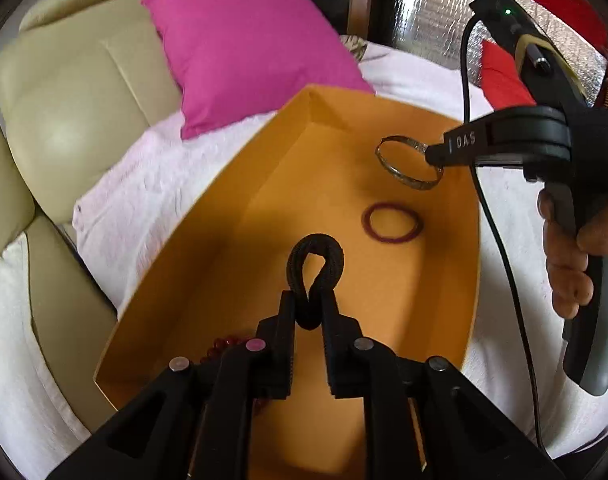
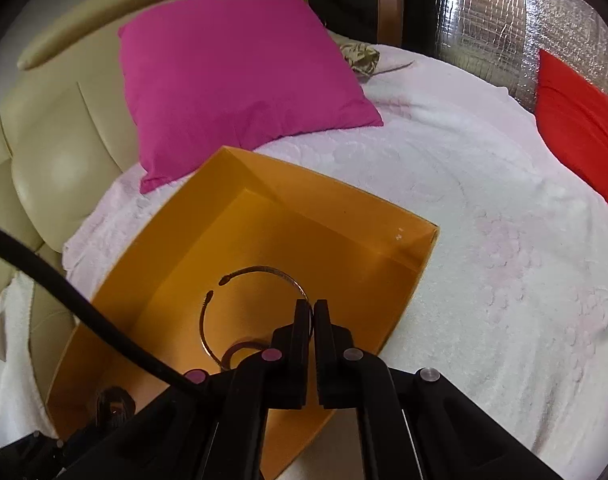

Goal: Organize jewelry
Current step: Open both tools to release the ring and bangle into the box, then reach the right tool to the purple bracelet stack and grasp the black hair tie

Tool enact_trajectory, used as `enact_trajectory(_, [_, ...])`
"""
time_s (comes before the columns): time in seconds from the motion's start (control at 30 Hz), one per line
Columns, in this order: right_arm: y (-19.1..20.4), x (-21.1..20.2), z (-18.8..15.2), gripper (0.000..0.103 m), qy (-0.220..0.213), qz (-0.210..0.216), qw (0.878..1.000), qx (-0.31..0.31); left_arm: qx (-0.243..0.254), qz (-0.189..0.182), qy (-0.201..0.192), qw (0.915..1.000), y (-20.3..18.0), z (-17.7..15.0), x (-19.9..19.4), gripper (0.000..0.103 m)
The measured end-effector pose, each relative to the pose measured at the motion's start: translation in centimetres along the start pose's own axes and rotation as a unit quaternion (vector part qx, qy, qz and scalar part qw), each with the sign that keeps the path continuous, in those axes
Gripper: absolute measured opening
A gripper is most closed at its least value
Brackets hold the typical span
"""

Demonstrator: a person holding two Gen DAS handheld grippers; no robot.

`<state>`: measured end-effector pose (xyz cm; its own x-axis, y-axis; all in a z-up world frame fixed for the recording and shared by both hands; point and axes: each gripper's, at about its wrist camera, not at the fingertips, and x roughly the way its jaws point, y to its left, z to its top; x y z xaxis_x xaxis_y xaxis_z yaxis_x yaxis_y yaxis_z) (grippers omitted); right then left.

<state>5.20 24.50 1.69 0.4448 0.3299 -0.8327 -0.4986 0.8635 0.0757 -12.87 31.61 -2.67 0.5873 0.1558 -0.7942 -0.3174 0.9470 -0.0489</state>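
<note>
An orange box (image 1: pixel 424 312) lies open on the white bedspread; it also shows in the right wrist view (image 2: pixel 344 216). My left gripper (image 1: pixel 310 304) is shut on a black hair tie (image 1: pixel 316 256) and holds it above the box floor. My right gripper (image 1: pixel 434 158) is shut on a thin metal open bangle (image 1: pixel 404 176) over the box's far right part; in its own view the gripper (image 2: pixel 314 312) pinches the bangle (image 2: pixel 259 270) at its rim. A dark red ring band (image 1: pixel 392 223) lies on the box floor. Red beads (image 1: pixel 223 346) peek out by my left fingers.
A pink cushion (image 2: pixel 239 76) leans on the cream sofa back (image 2: pixel 63 152) behind the box. A red cushion (image 2: pixel 580 136) lies at the far right. A black cable (image 2: pixel 83 304) crosses the right wrist view. White bedspread (image 2: pixel 484 240) spreads right of the box.
</note>
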Motion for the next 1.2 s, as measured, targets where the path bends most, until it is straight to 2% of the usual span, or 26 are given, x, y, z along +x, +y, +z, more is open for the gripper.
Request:
enact_trajectory(0.03, [0.0, 0.4, 0.2, 0.005, 0.003, 0.000, 1.000, 0.004, -0.004, -0.001, 0.006, 1.0000, 0.1, -0.1, 0.2, 0.016])
enact_trajectory(0.13, [-0.8, 0.8, 0.2, 0.013, 0.010, 0.003, 1.000, 0.025, -0.012, 0.007, 0.015, 0.9998, 0.4, -0.1, 0.4, 0.036])
enact_trajectory(0.2, [-1.5, 0.4, 0.3, 0.015, 0.009, 0.011, 0.999, 0.038, -0.017, 0.008, 0.016, 0.9997, 0.5, 0.1, 0.3, 0.046])
enact_trajectory(0.37, [-3.6, -2.5, 0.8, 0.016, -0.025, 0.024, 0.998, 0.060, -0.013, 0.009, 0.001, 0.9999, 0.1, 0.5, -1.1, 0.051])
enact_trajectory(0.47, [-5.9, -4.9, 0.9, 0.016, -0.046, 0.015, 0.996, 0.074, -0.009, 0.008, -0.009, 0.9999, -0.6, 1.1, -2.1, 0.052])
enact_trajectory(0.67, [-14.0, -10.2, -1.0, 0.017, -0.071, -0.017, 0.989, 0.129, 0.017, -0.008, -0.035, 0.9992, -4.0, 2.2, -5.2, 0.059])
enact_trajectory(0.87, [-25.5, -17.6, -7.3, 0.030, -0.104, -0.049, 0.970, 0.213, 0.074, -0.035, -0.061, 0.9947, -10.2, 3.5, -8.3, 0.062])
enact_trajectory(0.93, [-28.9, -19.7, -9.4, 0.041, -0.115, -0.060, 0.963, 0.236, 0.096, -0.046, -0.069, 0.9919, -13.1, 4.0, -9.1, 0.066])
enact_trajectory(0.97, [-31.3, -21.2, -11.4, 0.043, -0.123, -0.071, 0.956, 0.256, 0.103, -0.050, -0.072, 0.9908, -14.2, 4.2, -9.3, 0.068])
enact_trajectory(1.2, [-41.9, -27.1, -20.9, 0.044, -0.169, -0.118, 0.915, 0.346, 0.146, -0.091, -0.060, 0.9833, -24.3, 5.2, -7.5, 0.069])
